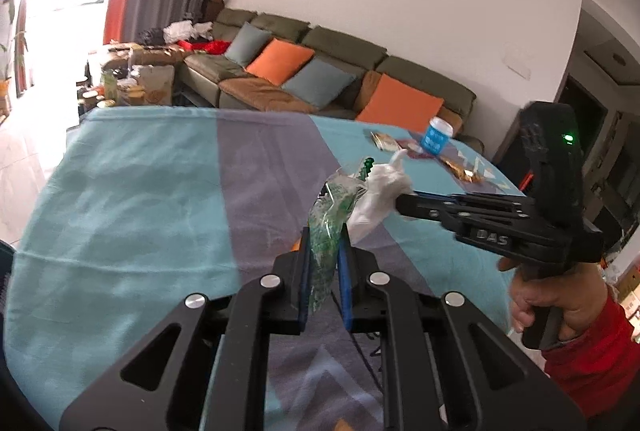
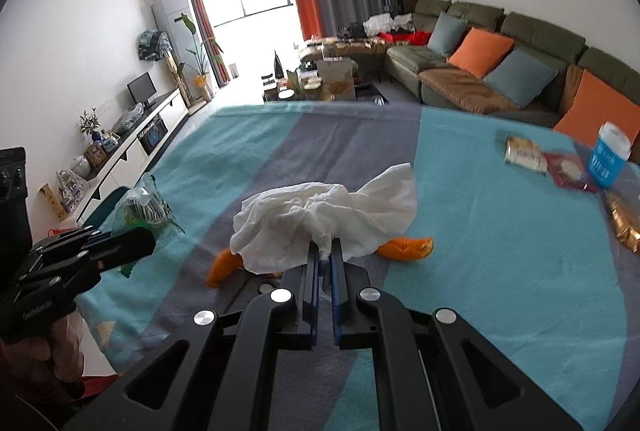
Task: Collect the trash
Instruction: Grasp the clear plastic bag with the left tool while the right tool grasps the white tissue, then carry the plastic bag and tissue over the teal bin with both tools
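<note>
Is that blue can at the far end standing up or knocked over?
Upright: the blue can stands on the tablecloth, white cap on top.

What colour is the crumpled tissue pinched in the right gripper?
White; the tissue in the right gripper shows best in the right wrist view.

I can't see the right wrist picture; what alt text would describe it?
The right tongs pinch a crumpled white tissue above a teal and grey tablecloth, with orange peel lying beneath. At left, the left tongs hold a green plastic wrapper.
</note>
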`<move>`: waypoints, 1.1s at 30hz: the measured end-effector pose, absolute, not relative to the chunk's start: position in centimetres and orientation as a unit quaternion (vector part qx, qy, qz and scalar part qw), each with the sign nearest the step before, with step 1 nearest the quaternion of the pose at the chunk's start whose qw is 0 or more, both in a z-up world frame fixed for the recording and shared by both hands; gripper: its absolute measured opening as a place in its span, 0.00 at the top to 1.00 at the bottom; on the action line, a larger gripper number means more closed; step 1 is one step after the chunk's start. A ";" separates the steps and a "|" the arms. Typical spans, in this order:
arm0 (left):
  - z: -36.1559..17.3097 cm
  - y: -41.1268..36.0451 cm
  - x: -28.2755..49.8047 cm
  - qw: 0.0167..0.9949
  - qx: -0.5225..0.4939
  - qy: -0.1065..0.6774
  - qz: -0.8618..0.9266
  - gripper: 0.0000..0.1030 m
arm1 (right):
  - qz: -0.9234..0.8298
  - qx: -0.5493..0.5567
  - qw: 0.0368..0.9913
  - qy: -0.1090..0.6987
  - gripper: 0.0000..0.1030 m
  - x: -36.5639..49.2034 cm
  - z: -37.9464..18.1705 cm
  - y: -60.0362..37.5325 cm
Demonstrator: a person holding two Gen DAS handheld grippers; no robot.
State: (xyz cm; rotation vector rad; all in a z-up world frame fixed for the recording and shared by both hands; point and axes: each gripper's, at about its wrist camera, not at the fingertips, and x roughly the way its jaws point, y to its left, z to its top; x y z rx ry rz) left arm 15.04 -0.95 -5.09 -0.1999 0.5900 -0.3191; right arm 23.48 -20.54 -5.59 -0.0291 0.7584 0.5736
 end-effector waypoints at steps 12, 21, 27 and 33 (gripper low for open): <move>-1.4 5.1 10.7 0.968 -0.087 0.228 -0.056 0.88 | 0.331 -0.026 0.895 0.297 0.96 20.2 0.0 -16.2; 1.1 11.1 6.4 0.978 -0.080 0.187 0.042 0.88 | 0.399 -0.043 0.879 0.257 0.96 18.6 3.0 -9.4; 2.2 14.7 3.6 0.977 -0.073 0.174 0.101 0.88 | 0.443 -0.040 0.860 0.252 0.96 18.4 3.6 -4.6; 2.5 18.5 1.2 0.969 -0.075 0.172 0.158 0.88 | 0.472 -0.053 0.844 0.248 0.96 18.1 3.8 0.1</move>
